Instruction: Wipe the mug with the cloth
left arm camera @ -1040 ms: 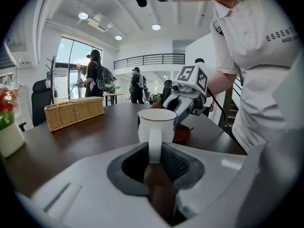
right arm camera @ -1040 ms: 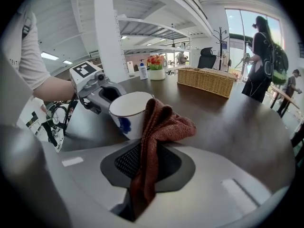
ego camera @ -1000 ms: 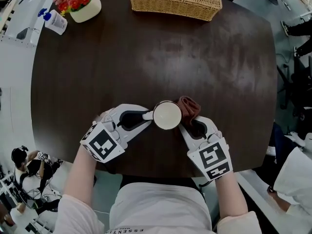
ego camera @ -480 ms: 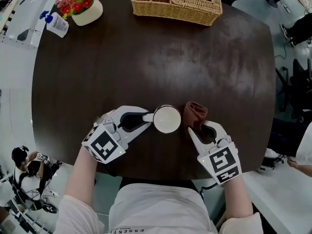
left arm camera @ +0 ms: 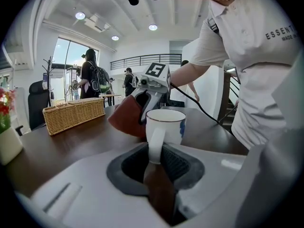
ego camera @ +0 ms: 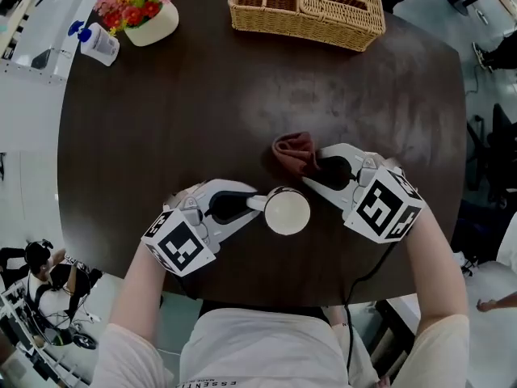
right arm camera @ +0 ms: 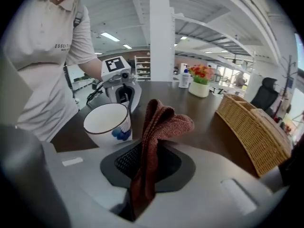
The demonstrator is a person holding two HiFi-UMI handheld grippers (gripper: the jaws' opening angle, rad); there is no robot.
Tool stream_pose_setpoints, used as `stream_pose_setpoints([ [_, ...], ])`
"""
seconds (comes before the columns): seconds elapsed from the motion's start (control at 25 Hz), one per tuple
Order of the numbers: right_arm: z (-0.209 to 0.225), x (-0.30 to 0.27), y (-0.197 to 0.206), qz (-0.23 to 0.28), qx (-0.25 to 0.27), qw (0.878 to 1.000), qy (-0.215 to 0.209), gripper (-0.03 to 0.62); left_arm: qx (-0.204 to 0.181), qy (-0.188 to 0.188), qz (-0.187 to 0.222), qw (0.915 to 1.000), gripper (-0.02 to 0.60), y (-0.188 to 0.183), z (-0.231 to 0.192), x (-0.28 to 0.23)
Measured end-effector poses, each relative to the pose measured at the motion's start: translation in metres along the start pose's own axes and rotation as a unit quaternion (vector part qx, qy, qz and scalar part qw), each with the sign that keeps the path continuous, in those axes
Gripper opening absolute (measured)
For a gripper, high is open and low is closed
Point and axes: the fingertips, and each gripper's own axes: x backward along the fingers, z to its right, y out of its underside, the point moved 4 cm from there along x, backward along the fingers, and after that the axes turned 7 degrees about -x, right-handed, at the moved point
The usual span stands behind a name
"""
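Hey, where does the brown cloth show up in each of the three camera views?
Head view: the cloth sits just right of centre, in the right gripper's jaws, above the mug.
Left gripper view: left of centre, behind the mug.
Right gripper view: dead centre, standing up between the jaws.
Shared landmark: the wicker basket, at top, left and right respectively.

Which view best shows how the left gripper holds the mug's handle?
The left gripper view: the handle stands upright, pinched between the jaws of the left gripper. The head view shows the mug from above, its handle mostly covered by those jaws. The right gripper view shows only the mug's body; the handle is hidden.
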Motion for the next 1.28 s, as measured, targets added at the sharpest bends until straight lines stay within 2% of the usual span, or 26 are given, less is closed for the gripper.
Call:
stream_pose_setpoints([
  [0.12,-0.005,-0.013,-0.003,-0.037,0.058,0.996,-0.058,0.084,0.002,-0.001,-0.002,1.0,0.075,0.001,-0.004,0.0],
  [0.28,-0.013,-0.023,-0.005,-0.09,0.161,0.976,-0.115,0.083,0.008,-0.001,-0.001,1.0,0.077,0.001,-0.011,0.0],
  [0.44,-0.016,-0.027,-0.009,-0.131,0.253,0.948,-0.141,0.084,0.014,0.0,-0.001,0.9999,0.077,0.004,-0.013,0.0],
  [0.52,-0.017,-0.027,-0.009,-0.138,0.27,0.942,-0.143,0.083,0.015,-0.002,-0.004,0.9999,0.077,0.005,-0.013,0.0],
  [0.64,-0.019,-0.026,-0.006,-0.121,0.24,0.954,-0.132,0.084,0.012,-0.005,-0.013,0.9998,0.077,0.006,-0.011,0.001],
  [0.76,-0.021,-0.02,0.004,-0.09,0.172,0.975,-0.106,0.083,0.011,-0.009,-0.02,0.9997,0.077,0.005,-0.007,0.002],
  [0.88,-0.025,-0.011,0.016,-0.065,0.103,0.99,-0.073,0.084,0.019,-0.02,-0.027,0.9993,0.077,0.005,-0.004,0.004],
  [1.0,-0.033,-0.005,0.025,-0.055,0.054,0.996,-0.041,0.084,0.03,-0.043,-0.034,0.9981,0.077,0.009,-0.001,0.006],
  [1.16,-0.049,0.005,0.029,-0.033,0.026,0.999,0.012,0.086,0.05,-0.071,-0.032,0.9958,0.077,0.007,0.005,0.007],
  [1.28,-0.063,0.011,0.037,-0.015,-0.011,1.0,0.023,0.086,0.053,-0.081,-0.035,0.9947,0.077,0.006,0.008,0.007],
])
